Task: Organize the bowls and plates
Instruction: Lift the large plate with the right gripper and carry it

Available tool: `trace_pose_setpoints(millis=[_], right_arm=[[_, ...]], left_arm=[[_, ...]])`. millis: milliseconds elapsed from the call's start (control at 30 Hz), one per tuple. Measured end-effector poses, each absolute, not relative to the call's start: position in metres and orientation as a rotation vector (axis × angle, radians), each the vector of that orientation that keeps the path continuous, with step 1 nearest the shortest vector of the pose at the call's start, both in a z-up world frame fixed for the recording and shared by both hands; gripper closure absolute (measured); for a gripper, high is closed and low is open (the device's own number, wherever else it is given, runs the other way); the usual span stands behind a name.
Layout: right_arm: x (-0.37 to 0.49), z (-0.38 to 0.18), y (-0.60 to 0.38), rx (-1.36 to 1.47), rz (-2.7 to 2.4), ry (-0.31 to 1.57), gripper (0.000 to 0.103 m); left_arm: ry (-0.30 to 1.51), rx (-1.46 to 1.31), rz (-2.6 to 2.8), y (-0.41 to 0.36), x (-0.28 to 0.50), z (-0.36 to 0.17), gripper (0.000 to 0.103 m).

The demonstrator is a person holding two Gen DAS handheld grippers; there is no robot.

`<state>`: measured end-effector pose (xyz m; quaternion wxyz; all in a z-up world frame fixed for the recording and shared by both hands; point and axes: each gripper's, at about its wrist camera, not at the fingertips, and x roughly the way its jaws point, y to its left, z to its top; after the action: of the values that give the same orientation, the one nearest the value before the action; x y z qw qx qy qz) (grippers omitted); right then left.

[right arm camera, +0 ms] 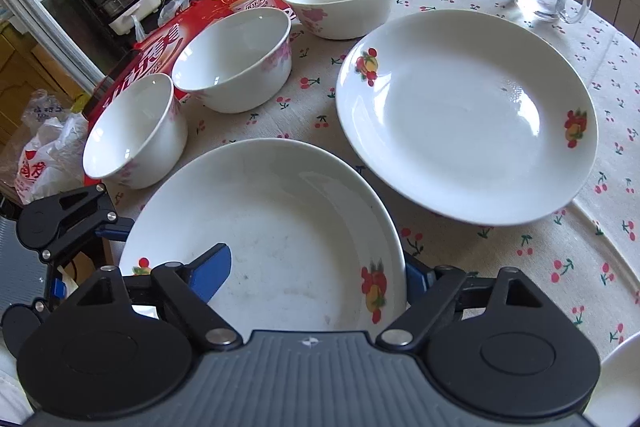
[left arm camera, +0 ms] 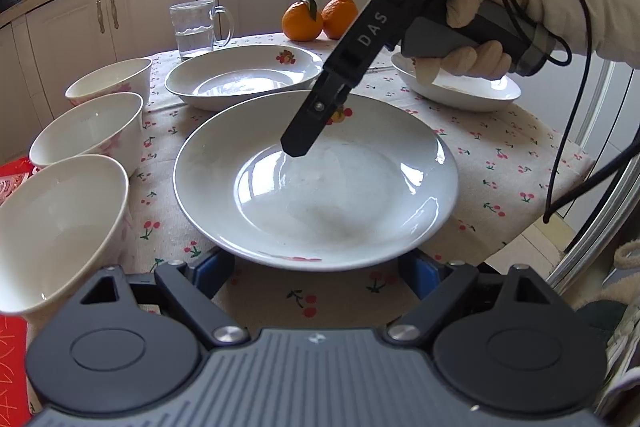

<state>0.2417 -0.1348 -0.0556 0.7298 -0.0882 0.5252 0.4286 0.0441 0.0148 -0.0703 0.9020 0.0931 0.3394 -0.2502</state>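
Left wrist view: three bowls (left arm camera: 86, 131) at 9 o'clock, near plate (left arm camera: 316, 183) dead centre at 12. Your left gripper (left arm camera: 320, 269) is spread under its near rim, nothing pinched. Your right gripper (right arm camera: 316, 263) straddles the far rim, spread too, pads not visibly pressing.

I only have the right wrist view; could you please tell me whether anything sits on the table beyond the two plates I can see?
Observer: Yes, two oranges stand side by side just behind the far plate.
Operator: Thank you. Are there any more plates?
Observer: A third plate lies to the right of the far one, partly under the gloved hand that holds the right gripper.
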Motion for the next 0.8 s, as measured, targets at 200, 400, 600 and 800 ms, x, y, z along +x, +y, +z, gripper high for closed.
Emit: trace_pose_setpoints(millis=[200,400,600,800], right_arm=[[0.239,-0.054,-0.137,-0.187,0.943,1.165,0.013],[0.234,-0.054,-0.144,-0.151,0.929,1.173,0.013],[0.224,-0.051,-0.151,-0.132,0.914,1.164,0.013],[0.214,-0.047,-0.162,-0.115,0.887,1.153,0.013]], left_arm=[[0.708,0.2,-0.529,0.014,0.046,-0.07,0.014],[0.717,0.216,-0.548,0.013,0.045,-0.068,0.015],[0.727,0.233,-0.575,0.011,0.043,-0.066,0.015],[0.737,0.247,-0.613,0.007,0.043,-0.061,0.015]])
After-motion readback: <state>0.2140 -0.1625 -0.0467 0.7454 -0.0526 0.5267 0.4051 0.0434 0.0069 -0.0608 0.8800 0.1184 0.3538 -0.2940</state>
